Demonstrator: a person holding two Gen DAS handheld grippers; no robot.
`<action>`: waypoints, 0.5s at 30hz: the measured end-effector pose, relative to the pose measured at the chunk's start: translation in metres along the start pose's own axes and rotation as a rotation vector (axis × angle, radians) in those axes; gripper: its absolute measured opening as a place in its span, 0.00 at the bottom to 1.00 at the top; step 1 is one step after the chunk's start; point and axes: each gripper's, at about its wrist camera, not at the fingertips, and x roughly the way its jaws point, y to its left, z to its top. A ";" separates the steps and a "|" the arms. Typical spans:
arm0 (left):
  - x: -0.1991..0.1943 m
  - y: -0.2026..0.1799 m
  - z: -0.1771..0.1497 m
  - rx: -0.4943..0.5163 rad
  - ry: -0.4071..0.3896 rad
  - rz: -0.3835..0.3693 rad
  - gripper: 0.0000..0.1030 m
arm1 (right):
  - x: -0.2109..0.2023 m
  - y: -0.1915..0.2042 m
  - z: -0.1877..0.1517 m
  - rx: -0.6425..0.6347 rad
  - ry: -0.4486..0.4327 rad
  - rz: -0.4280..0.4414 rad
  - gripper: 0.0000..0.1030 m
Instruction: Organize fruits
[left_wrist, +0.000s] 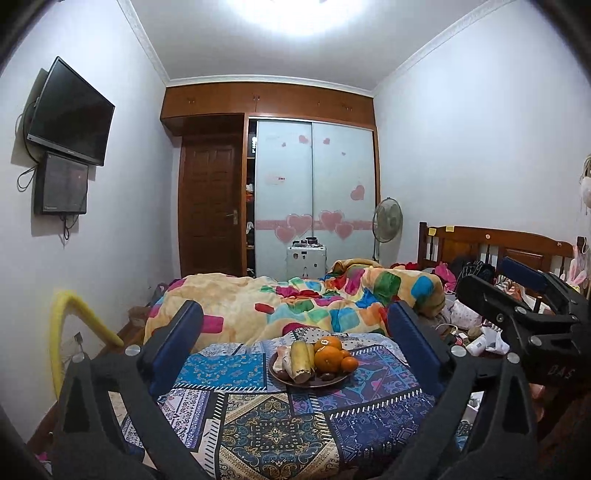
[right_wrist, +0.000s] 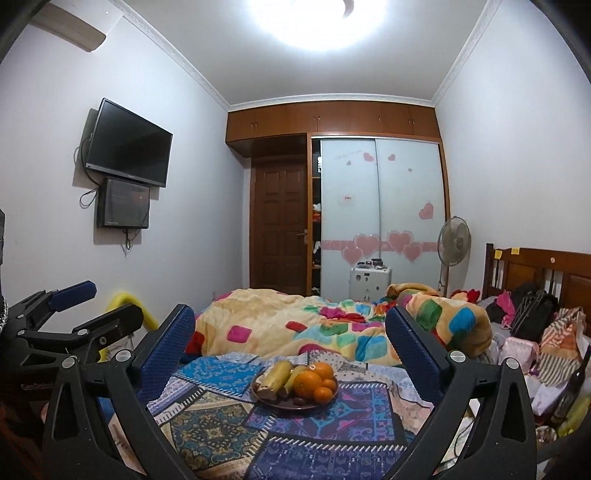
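Observation:
A brown plate (left_wrist: 280, 380) sits on a patterned cloth on the bed. It holds oranges (left_wrist: 328, 359), a yellow corn cob (left_wrist: 301, 360) and small dark fruits. The plate also shows in the right wrist view (right_wrist: 269, 402), with oranges (right_wrist: 307, 384) and the corn cob (right_wrist: 275, 376). My left gripper (left_wrist: 295, 332) is open and empty, held back from the plate. My right gripper (right_wrist: 290, 336) is open and empty, also short of the plate. The right gripper shows at the right of the left wrist view (left_wrist: 517, 295); the left gripper shows at the left of the right wrist view (right_wrist: 74, 306).
A colourful crumpled blanket (left_wrist: 295, 302) lies behind the plate. Clothes and bags (right_wrist: 532, 321) pile up by the wooden headboard (left_wrist: 495, 243) on the right. A yellow foam rail (left_wrist: 70, 317) is at the left. A fan (right_wrist: 454, 240), wardrobe and door stand at the far wall.

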 end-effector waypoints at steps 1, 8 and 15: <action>0.000 0.000 0.000 -0.001 -0.001 0.000 0.99 | -0.001 0.000 0.000 0.002 0.001 0.001 1.00; -0.001 0.000 -0.004 0.005 -0.009 -0.005 0.99 | 0.001 -0.001 -0.002 0.003 0.010 -0.004 1.00; -0.001 -0.001 -0.006 0.004 -0.007 -0.006 1.00 | 0.001 -0.002 -0.002 0.007 0.012 -0.008 1.00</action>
